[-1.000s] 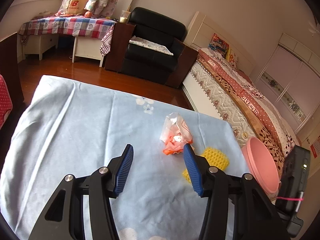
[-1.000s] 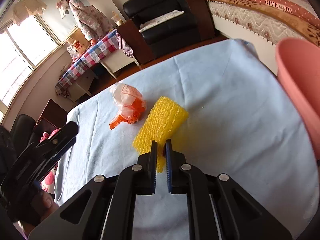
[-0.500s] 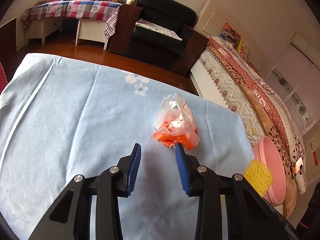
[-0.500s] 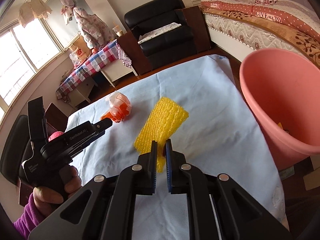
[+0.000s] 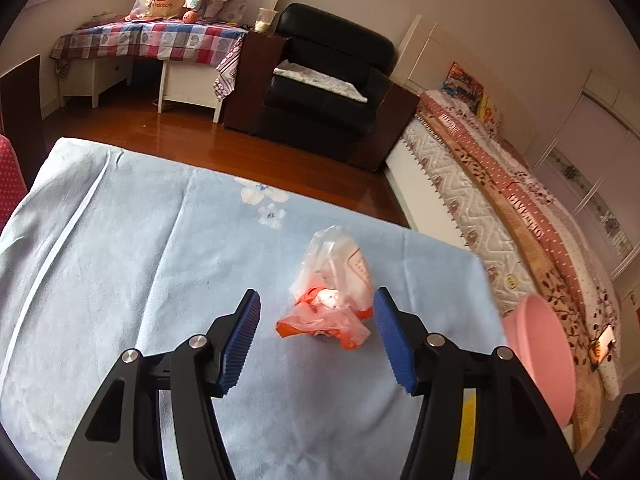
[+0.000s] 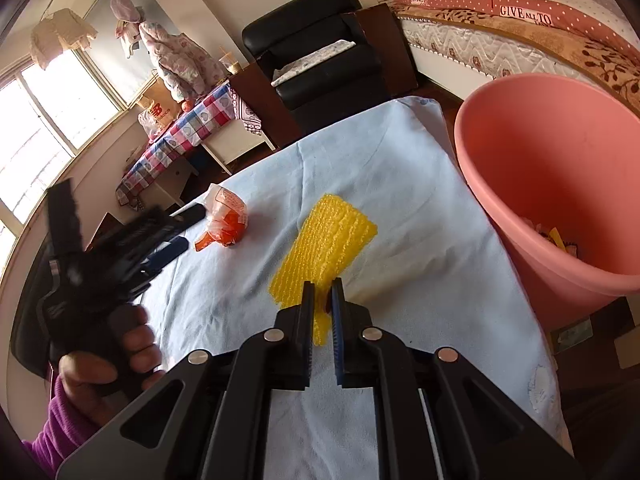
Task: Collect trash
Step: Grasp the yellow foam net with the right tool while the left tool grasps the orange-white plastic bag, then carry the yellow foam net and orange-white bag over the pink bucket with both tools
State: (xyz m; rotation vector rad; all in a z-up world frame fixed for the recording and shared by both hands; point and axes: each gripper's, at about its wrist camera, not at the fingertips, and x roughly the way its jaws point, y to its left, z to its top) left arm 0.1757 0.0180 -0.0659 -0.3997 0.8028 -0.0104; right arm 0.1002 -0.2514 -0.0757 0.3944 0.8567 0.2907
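Note:
A crumpled clear and orange plastic bag (image 5: 330, 296) lies on the light blue tablecloth (image 5: 140, 264). My left gripper (image 5: 316, 330) is open, its blue pads on either side of the bag's near end. The bag also shows in the right wrist view (image 6: 224, 220), with the left gripper (image 6: 168, 240) blurred beside it. My right gripper (image 6: 322, 300) is shut on the near edge of a yellow foam net (image 6: 324, 240) and holds it over the cloth. A pink bucket (image 6: 560, 184) with some trash in it stands just right of the net, off the table's right edge.
The bucket also shows in the left wrist view (image 5: 540, 360) past the table's right edge. Beyond the table are wooden floor, a black armchair (image 5: 328, 84), a bed (image 5: 520, 216) and a table with a checked cloth (image 5: 160, 40).
My left gripper has opened wider and moved up around the plastic bag. My right gripper has carried the yellow net nearer the pink bucket, still shut on it.

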